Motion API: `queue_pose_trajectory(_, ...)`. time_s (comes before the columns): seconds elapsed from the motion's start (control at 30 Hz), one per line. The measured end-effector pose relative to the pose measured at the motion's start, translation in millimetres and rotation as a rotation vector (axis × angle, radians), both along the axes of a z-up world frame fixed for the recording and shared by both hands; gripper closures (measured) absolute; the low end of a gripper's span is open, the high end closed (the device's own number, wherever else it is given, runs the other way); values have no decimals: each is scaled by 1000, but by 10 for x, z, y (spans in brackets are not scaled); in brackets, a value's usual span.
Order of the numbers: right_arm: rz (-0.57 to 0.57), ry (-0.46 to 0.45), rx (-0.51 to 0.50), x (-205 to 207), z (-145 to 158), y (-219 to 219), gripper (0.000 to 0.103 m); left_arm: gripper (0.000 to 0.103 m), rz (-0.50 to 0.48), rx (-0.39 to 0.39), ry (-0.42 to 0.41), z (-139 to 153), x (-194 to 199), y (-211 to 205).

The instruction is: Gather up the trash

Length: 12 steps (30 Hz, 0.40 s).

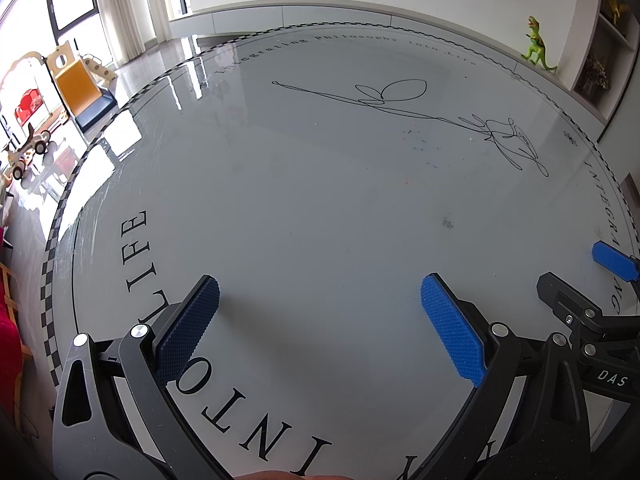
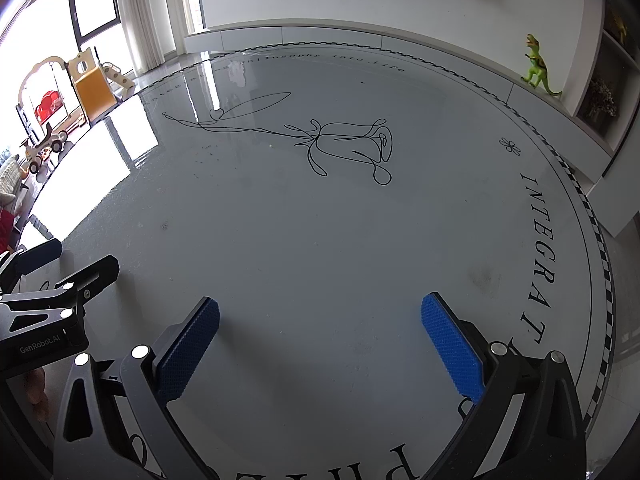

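Glossy round table (image 1: 320,208), left gripper (image 1: 320,320) and right gripper (image 2: 320,340) side by side above it, fingers spread, empty

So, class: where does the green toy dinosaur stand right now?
In both wrist views the green toy dinosaur stands upper right, on the white ledge beyond the round table, beside the shelf unit.

I see a glossy pale grey round table (image 1: 320,208) with black lettering, a thin black line drawing of a flower (image 2: 348,144) and a black-and-white checkered rim. My two grippers are black with blue, finely dotted pads (image 1: 452,328). At about two o'clock stands a bright green toy dinosaur (image 1: 538,46), and at ten o'clock a yellow and dark blue toy slide (image 1: 82,90).
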State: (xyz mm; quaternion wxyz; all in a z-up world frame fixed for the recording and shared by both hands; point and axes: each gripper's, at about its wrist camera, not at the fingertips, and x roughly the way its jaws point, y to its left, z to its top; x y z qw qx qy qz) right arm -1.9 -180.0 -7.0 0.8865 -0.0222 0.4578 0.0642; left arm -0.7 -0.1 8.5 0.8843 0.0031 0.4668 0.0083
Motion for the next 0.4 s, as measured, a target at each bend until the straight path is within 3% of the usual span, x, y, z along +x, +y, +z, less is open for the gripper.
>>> queue_pose_trajectory(0.4, 0, 0, 0, 1, -3, 9, 3, 6, 0, 2, 1, -6, 19, -14)
